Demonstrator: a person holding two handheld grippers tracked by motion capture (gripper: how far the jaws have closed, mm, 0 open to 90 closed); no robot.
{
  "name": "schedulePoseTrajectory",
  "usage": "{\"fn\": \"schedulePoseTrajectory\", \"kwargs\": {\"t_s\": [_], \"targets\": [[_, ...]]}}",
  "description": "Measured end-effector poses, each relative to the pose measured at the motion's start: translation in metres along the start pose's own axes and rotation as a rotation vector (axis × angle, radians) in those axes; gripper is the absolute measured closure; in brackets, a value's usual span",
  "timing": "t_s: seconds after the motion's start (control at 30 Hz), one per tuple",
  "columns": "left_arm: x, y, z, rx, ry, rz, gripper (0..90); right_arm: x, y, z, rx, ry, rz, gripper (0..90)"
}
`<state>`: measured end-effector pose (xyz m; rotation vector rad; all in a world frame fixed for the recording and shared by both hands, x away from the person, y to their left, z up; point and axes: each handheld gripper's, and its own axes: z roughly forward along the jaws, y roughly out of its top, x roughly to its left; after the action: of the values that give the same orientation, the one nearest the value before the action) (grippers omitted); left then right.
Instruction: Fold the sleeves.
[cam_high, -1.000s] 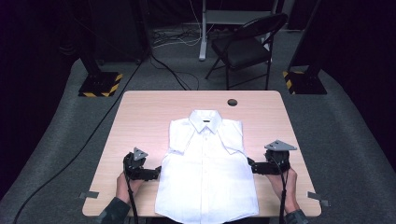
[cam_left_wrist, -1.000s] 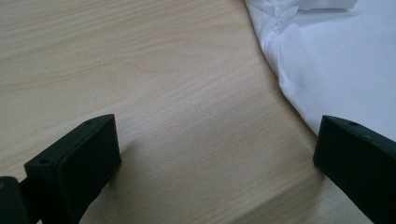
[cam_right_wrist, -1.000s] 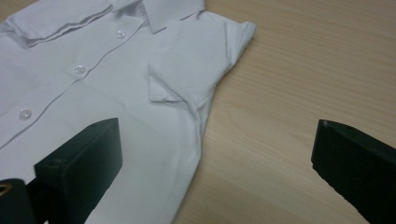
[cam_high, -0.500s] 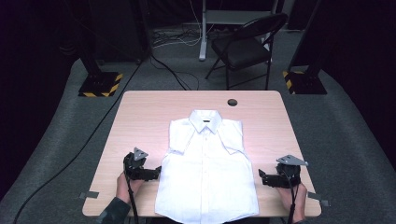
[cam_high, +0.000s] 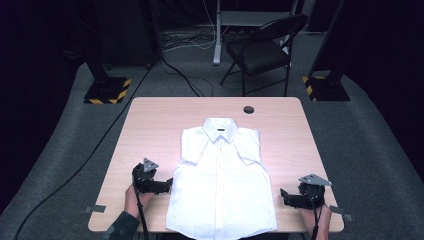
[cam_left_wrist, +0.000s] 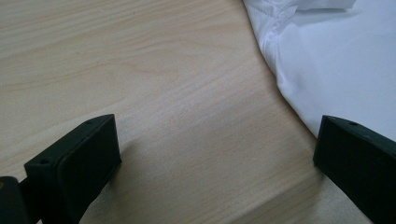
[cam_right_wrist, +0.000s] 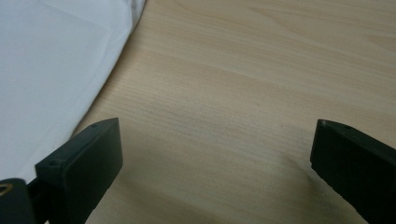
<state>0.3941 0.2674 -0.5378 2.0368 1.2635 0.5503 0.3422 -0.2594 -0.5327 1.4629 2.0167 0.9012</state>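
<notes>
Both jaw pairs wide apart, holding nothing. Left gripper (cam_high: 167, 185) touches white shirt (cam_high: 222, 185) edge; right gripper (cam_high: 284, 196) just beside it. Shirt flat, buttoned, sleeves folded, mid-table (cam_high: 155, 130). Hands low at near edge.

The shirt (cam_high: 221, 185) lies mid-counter (cam_high: 155, 125), between the left gripper (cam_high: 167, 185) and right gripper (cam_high: 284, 196); a chair (cam_high: 262, 47) stands behind.

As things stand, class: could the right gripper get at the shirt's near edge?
Probably yes. The right gripper is open beside the shirt, with bare table between them.
</notes>
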Motion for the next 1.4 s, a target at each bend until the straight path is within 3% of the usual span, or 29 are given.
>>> {"fn": "schedulePoseTrajectory", "kwargs": {"t_s": [0.17, 0.33, 1.4], "targets": [[0.0, 0.0, 0.0, 0.0, -0.001, 0.0, 0.0, 0.0023, -0.0019, 0.0026, 0.017, -0.013, -0.022, 0.2], [-0.0002, -0.0001, 0.0, -0.001, -0.001, 0.001, 0.0, -0.0002, -0.0018, 0.0037, 0.028, 0.008, -0.006, 0.0], [0.0002, 0.0041, 0.0039, 0.001, -0.015, 0.016, 0.0, 0.0003, 0.0004, 0.006, 0.027, 0.004, -0.002, 0.0]]}}
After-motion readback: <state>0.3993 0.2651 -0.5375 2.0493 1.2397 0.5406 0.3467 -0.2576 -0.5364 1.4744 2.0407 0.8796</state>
